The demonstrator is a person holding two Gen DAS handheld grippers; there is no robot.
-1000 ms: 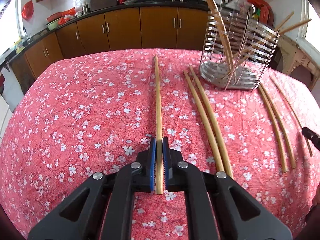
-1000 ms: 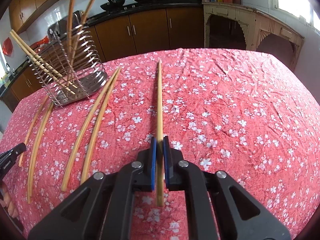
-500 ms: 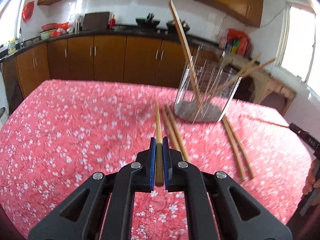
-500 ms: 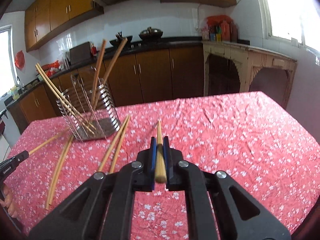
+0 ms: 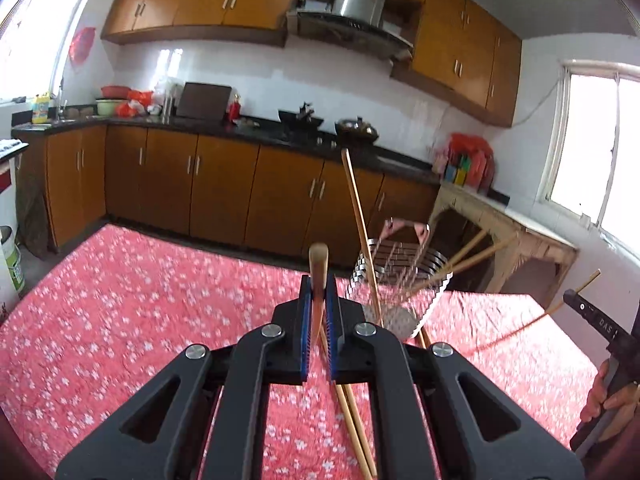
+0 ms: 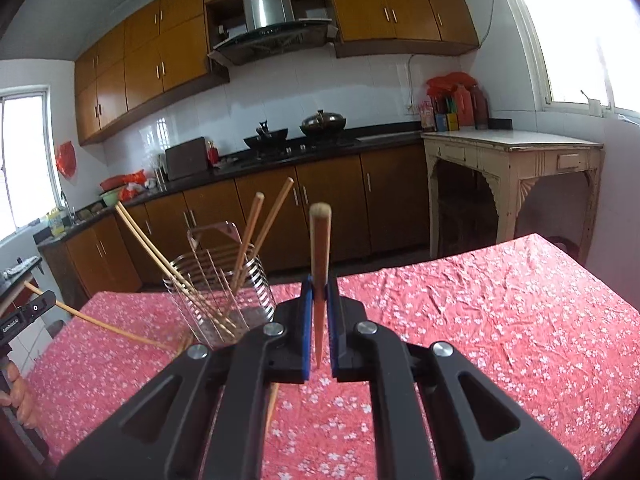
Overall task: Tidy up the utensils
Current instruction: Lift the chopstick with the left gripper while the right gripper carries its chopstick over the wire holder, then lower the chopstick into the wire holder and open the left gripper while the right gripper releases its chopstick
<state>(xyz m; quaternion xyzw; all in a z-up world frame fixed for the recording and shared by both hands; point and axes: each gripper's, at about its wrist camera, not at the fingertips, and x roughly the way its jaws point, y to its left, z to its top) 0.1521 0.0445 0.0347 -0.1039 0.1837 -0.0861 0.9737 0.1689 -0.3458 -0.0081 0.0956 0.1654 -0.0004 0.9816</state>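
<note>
My left gripper [image 5: 318, 300] is shut on a wooden chopstick [image 5: 318, 268], held above the red floral tablecloth [image 5: 120, 312] and pointing away from me. The wire utensil holder [image 5: 400, 280] stands just right of it with several chopsticks inside. Two more chopsticks [image 5: 352, 416] lie on the cloth under the gripper. My right gripper [image 6: 319, 300] is shut on another chopstick [image 6: 320, 248], also raised. The holder [image 6: 220, 284] is to its left in the right wrist view. Each gripper [image 5: 600, 324] shows at the other view's edge [image 6: 24, 316] with its chopstick.
Brown kitchen cabinets and a black counter with pots [image 5: 304, 120] run behind the table. A pale side table [image 6: 512, 160] stands at the right. The tablecloth [image 6: 500, 320] stretches right of the holder.
Both grippers have lifted their chopsticks off the tablecloth and tilted upward. The views swung from the table surface to the kitchen wall, and the holder now sits nearer each gripper.
</note>
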